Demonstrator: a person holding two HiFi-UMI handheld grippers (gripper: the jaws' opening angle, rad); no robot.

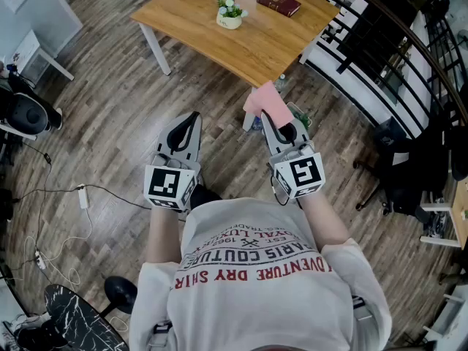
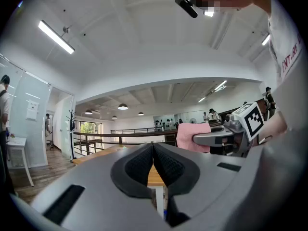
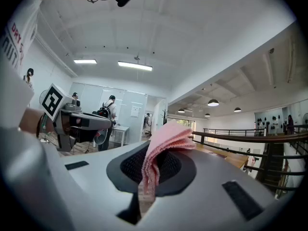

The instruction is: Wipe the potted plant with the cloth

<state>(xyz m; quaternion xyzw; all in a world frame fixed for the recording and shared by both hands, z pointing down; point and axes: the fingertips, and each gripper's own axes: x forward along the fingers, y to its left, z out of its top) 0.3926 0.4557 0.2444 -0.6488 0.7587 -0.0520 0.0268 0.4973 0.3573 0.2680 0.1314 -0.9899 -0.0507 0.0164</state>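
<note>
A small potted plant [image 1: 230, 13] in a white pot stands on the wooden table [image 1: 197, 20] far ahead of me. My right gripper [image 1: 269, 112] is shut on a folded pink cloth [image 1: 265, 102], which sticks out past its tips; the same cloth [image 3: 163, 148] shows pinched between the dark pads in the right gripper view. My left gripper [image 1: 186, 128] is shut with nothing in it, its pads [image 2: 163, 165] pressed together. Both grippers are held level in front of my chest, well short of the table. From the left gripper view the pink cloth [image 2: 190, 134] shows to the right.
A dark red book [image 1: 278, 3] lies on the table near the plant. A black railing [image 1: 380, 42] runs along the right, with a black chair [image 1: 406, 170] beside it. Cables and a power strip [image 1: 82, 196] lie on the wooden floor at left. People stand in the far background.
</note>
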